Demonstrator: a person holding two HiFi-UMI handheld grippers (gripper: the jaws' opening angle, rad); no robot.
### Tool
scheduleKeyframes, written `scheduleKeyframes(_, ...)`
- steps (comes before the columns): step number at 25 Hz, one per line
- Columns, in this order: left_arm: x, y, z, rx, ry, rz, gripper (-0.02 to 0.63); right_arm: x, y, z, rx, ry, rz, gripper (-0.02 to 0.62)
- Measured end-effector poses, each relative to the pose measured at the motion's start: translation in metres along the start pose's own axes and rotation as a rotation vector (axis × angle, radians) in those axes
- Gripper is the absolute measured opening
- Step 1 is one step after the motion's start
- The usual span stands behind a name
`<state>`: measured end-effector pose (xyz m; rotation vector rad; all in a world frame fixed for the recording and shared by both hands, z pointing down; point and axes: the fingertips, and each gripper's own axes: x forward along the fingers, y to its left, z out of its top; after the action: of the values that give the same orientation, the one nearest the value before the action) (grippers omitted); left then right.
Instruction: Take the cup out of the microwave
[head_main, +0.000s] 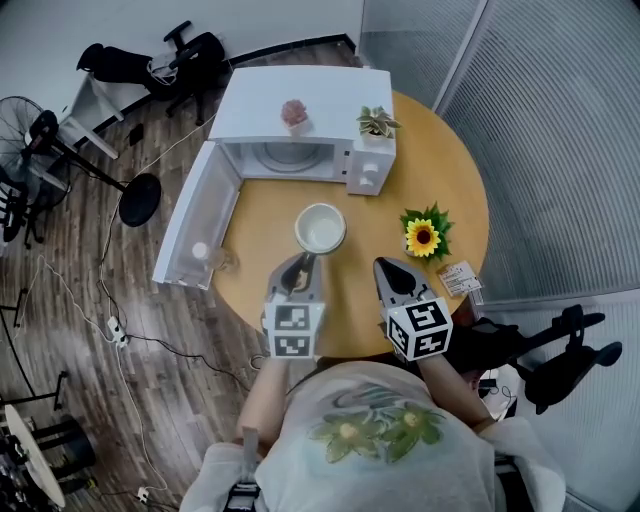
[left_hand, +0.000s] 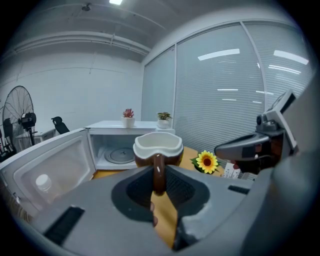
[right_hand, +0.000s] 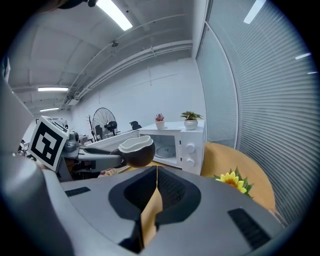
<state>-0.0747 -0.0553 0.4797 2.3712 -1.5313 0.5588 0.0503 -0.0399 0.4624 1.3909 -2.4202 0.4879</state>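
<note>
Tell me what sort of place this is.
Most likely an office or meeting room, not a kitchen: a glass partition with blinds, an office chair and a pedestal fan on a wood floor, with the microwave simply set on a round table.

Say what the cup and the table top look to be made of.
The cup: likely glazed ceramic, brown outside, white inside, glossy highlight on its handle. The table top: probably wood or wood-look laminate, smooth, pale tan.

You face a round wooden table (head_main: 455, 190) on dark plank flooring (head_main: 150, 330). A pedestal fan (head_main: 38, 130) and black chair (head_main: 195, 50) stand left; blind-covered glass walls (head_main: 560, 130) run right, under ceiling strip lights (right_hand: 114, 14).
</note>
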Motion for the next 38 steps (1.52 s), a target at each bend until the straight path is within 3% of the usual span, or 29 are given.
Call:
scheduleKeyframes(17,0.039,-0.032,-0.019,0.048,0.068,-0.099,0.054,-0.008,-0.028,-0.011,0.052,0.01,-0.073,0.018)
scheduleKeyframes(38,0.094,-0.059,-0.062,0.113,0.186,-0.164,0.054,-0.007,-0.055,-0.026,0.088,0.049,-0.114,0.018)
